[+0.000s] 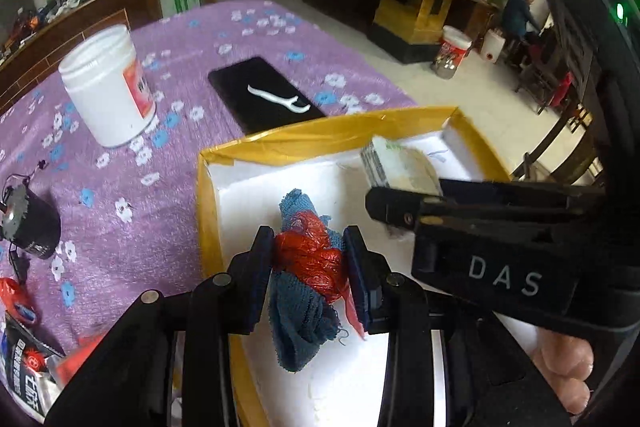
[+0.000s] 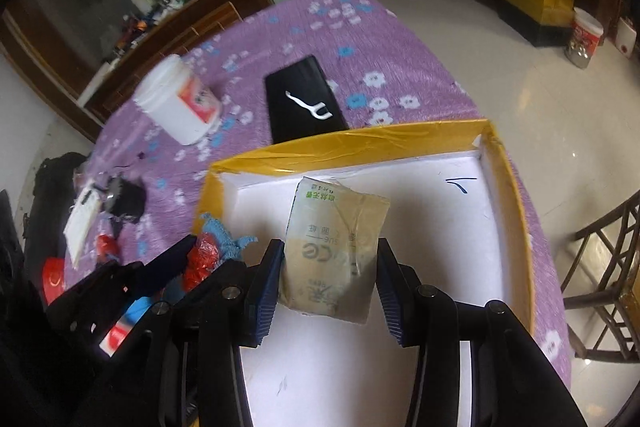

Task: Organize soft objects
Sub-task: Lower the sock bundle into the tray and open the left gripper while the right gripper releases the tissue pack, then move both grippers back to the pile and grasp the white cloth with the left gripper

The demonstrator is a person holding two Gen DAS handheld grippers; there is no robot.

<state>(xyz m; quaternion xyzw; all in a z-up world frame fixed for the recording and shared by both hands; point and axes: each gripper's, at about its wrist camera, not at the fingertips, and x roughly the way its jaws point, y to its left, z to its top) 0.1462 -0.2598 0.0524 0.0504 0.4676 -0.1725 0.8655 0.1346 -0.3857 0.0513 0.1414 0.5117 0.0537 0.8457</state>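
left gripper (image 1: 308, 267) clamps blue cloth (image 1: 304, 319) and red plastic bag (image 1: 310, 255) over white box (image 1: 404, 129) | right gripper (image 2: 326, 275) grips tissue pack (image 2: 336, 243), box centre | black phone (image 1: 266, 93) at 12 o'clock

The clearest lettering was "DAS", in pale capitals on the black body of the right gripper (image 1: 404, 215) where it crossed the left wrist view. The tissue pack (image 2: 336, 251) carried green Chinese characters along its top edge and larger grey letters reading roughly "CE" lower down, all seen upside down and too blurred to read fully. The white jar (image 1: 106, 87) bore a red-orange label whose print could not be made out. A dark packet (image 1: 24, 367) at the lower left edge showed white characters, also illegible. A blue pen mark (image 2: 460, 183) stood on the white floor of the box (image 2: 352, 143).
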